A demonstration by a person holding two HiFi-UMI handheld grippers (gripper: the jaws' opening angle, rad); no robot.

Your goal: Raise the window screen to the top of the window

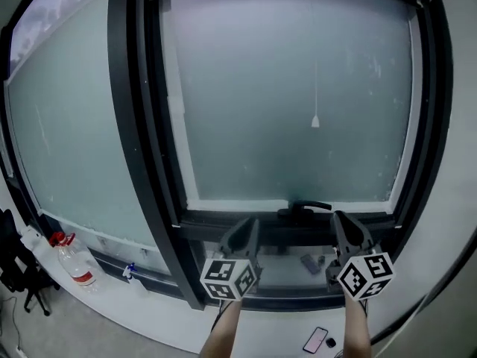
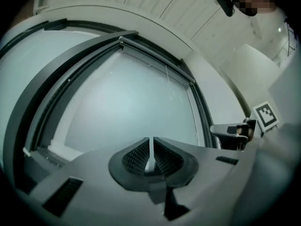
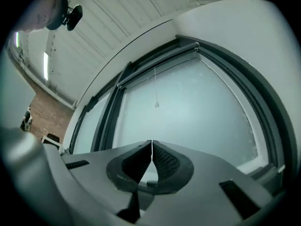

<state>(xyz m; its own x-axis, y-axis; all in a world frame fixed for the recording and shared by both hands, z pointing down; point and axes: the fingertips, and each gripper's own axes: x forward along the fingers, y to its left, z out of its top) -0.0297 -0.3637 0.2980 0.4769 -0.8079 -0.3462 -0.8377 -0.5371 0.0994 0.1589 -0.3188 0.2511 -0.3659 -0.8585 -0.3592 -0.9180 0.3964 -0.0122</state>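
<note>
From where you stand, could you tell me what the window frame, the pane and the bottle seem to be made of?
Window frame: probably metal, with a dark matte coating and straight, thin profiles.
Pane: milky and even, so frosted glass or a translucent screen; I cannot tell which.
Bottle: likely clear plastic, since its body is see-through.

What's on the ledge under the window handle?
A small grey object lies on the ledge, between the left claw and right claw; it is too blurred to name. The claws cover the ledge on either side.
</note>
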